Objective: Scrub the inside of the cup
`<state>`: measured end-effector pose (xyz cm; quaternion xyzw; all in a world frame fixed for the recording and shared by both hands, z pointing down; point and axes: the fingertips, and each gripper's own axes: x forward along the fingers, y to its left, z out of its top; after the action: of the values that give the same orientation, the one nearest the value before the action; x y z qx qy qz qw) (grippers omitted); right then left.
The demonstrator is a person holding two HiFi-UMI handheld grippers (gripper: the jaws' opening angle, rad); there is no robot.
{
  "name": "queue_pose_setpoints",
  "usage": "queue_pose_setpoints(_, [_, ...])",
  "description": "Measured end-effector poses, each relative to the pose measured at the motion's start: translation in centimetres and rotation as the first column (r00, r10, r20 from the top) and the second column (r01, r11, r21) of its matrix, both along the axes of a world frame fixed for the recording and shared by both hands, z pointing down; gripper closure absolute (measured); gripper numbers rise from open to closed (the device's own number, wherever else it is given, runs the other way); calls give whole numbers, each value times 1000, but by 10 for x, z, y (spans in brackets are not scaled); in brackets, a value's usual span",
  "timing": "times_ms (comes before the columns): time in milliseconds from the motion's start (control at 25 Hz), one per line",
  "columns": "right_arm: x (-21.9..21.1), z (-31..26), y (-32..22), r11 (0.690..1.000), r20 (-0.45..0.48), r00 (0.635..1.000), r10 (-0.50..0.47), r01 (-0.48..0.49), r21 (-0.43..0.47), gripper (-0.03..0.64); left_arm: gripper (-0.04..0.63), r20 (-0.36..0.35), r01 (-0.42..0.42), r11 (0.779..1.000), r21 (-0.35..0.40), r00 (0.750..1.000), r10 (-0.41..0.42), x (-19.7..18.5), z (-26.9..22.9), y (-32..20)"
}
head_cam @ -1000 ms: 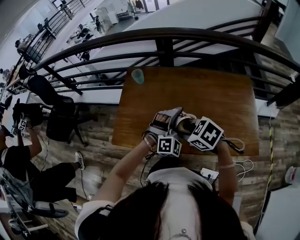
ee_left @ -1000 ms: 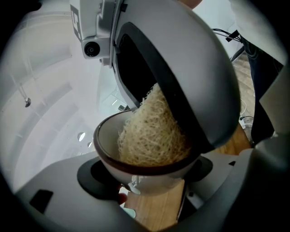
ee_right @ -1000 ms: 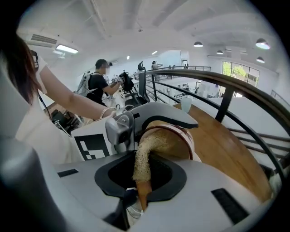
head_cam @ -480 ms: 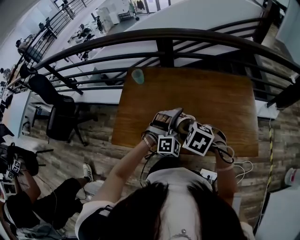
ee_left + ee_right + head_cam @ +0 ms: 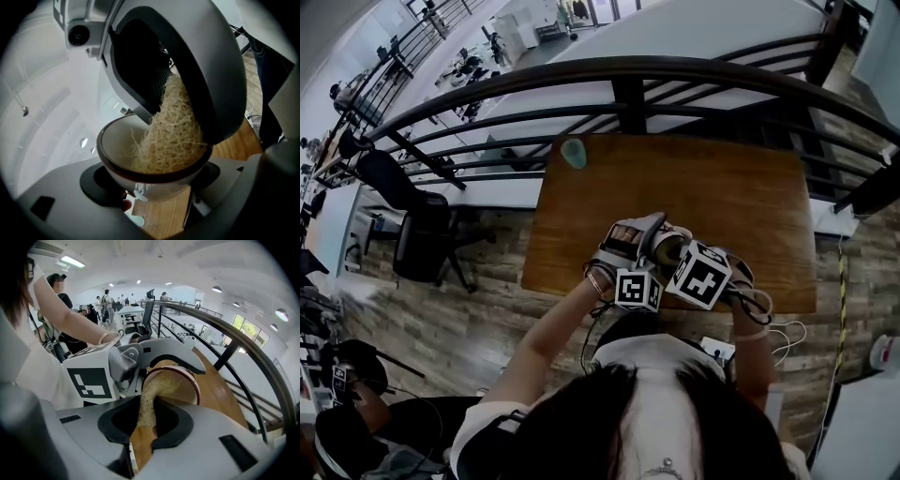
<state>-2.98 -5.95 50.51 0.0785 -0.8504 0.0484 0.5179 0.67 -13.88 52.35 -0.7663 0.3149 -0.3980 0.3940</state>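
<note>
The cup (image 5: 117,140), white with a dark red rim, is clamped between the 2 jaws of the left hand-held gripper (image 5: 151,185), which press on the cup's outer wall from either side. The cup is tipped over, its mouth turned toward the right hand-held gripper (image 5: 146,422). That gripper's jaws are clenched on a pale straw-coloured fibre scrubber (image 5: 150,399), whose far end sits inside the cup against its inner wall. Below the cup lies the near part of the brown wooden tabletop (image 5: 741,197). Well apart from the cup, at the tabletop's far edge, stands 1 small green tumbler (image 5: 574,152).
</note>
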Motion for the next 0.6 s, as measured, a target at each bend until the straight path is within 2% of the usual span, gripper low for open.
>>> queue_pose_setpoints(160, [4,4,-3,998,56,998,38,-35,-48,537,189,-3,-7,1000,1,1000,7,4,2,0])
queue_pose_setpoints(280, [1,1,-3,991,136,987,87,-71,-115,537,189,-14,-12,1000,-1,1000,12,5,1,1])
queue_pose_setpoints(600, [-5,-14,-10,954,327,920,217,-129,-270,537,189,-35,14,1000,2,999,-14,4,-6,-4])
